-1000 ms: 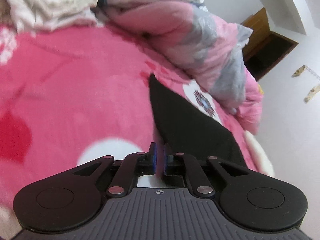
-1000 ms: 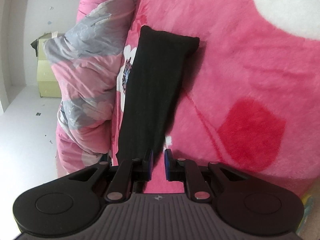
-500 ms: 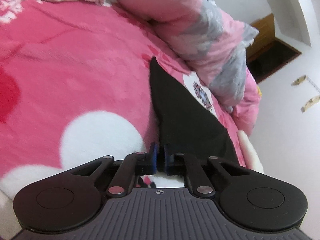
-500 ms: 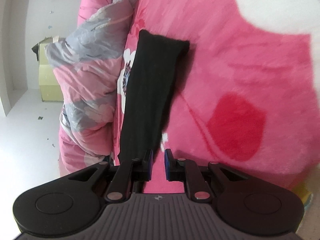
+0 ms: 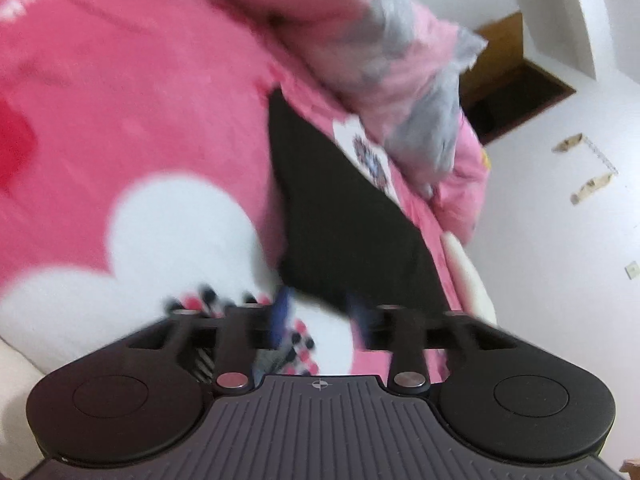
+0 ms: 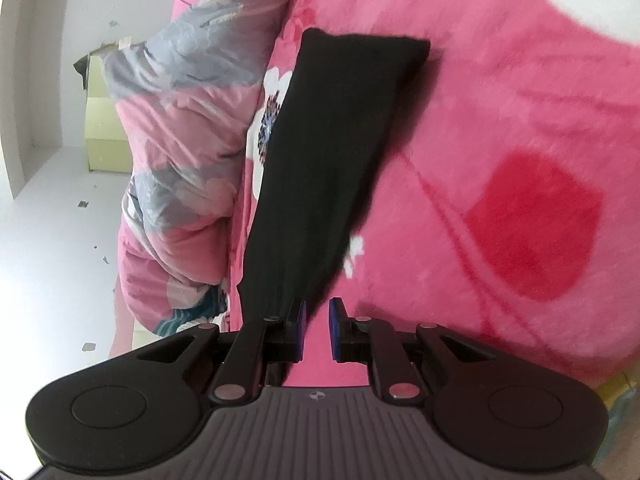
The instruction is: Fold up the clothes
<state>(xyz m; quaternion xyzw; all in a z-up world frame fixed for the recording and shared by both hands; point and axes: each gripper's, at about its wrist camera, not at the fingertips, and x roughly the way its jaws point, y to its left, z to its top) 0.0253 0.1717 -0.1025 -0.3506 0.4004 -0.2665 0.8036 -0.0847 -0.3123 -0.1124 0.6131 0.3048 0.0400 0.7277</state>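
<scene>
A long, narrow black knit garment (image 6: 332,160), folded into a strip, lies flat on the bed, stretched along the bed's edge on a fluffy pink blanket with white and red blotches (image 6: 500,120). Its far end is squared off; its near end runs under the right gripper (image 6: 317,328). Between the strip and the bed's edge, a white flower print shows on the blanket, and beyond it a bunched pink-and-grey floral quilt (image 6: 180,120) is heaped at the edge, spilling toward the white floor (image 6: 48,240).

The right gripper's fingers stand a narrow gap apart with pink blanket visible between them, clamping nothing. The left gripper (image 5: 320,312), blurred, sits at a near corner of the garment; its fingers have just been opening and now stand apart, with the cloth's edge between them but not pinched.
</scene>
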